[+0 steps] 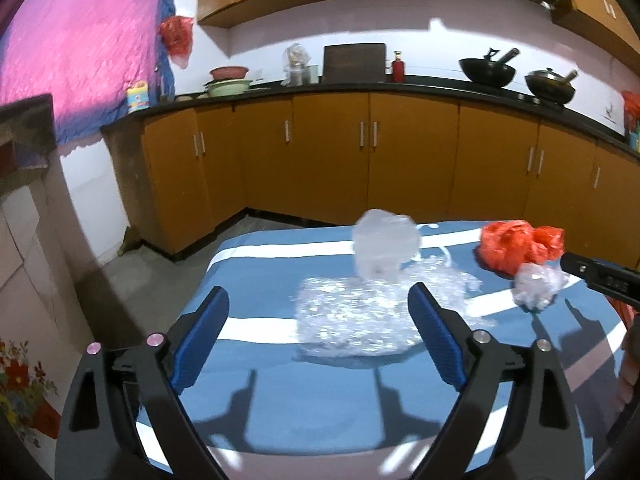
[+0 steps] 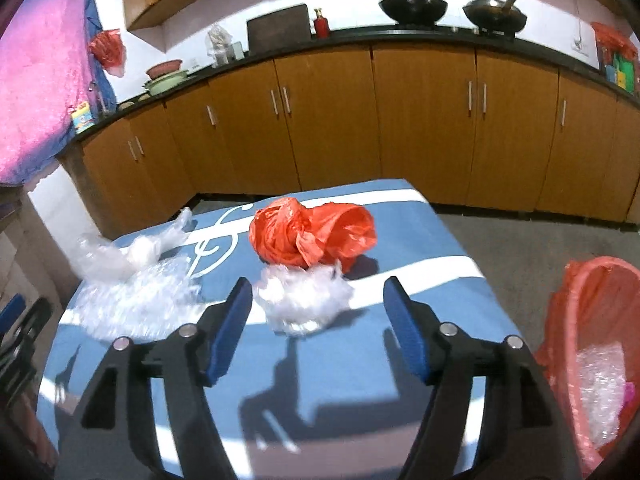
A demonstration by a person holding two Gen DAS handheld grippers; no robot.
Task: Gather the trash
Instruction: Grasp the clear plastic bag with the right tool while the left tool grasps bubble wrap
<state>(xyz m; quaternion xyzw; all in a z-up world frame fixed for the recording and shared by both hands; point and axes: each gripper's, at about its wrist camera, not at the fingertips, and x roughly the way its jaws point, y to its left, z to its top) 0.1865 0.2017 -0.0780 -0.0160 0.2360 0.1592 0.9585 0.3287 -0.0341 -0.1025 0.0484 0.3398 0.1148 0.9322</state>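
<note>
In the kitchen, on the blue table [image 2: 420, 304], we are holding both tongs wide open. The right gripper [image 2: 318, 312] is nearing the clear plastic wad [image 2: 302, 300]; we are aiming low, squeezing gently.

Strong light from behind casts sharp gripper shadows on the blue cloth [image 1: 320, 392]. Clear plastic [image 2: 304, 300] glares and blurs. Fisheye bends the cabinets [image 2: 420, 120]; corners go dark.

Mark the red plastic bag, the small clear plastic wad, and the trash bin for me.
red plastic bag [image 2: 312, 236], right wrist view, middle of the crumpled bundle
small clear plastic wad [image 2: 304, 300], right wrist view, its centre
trash bin [image 2: 568, 308], right wrist view, red-lined near rim
</note>
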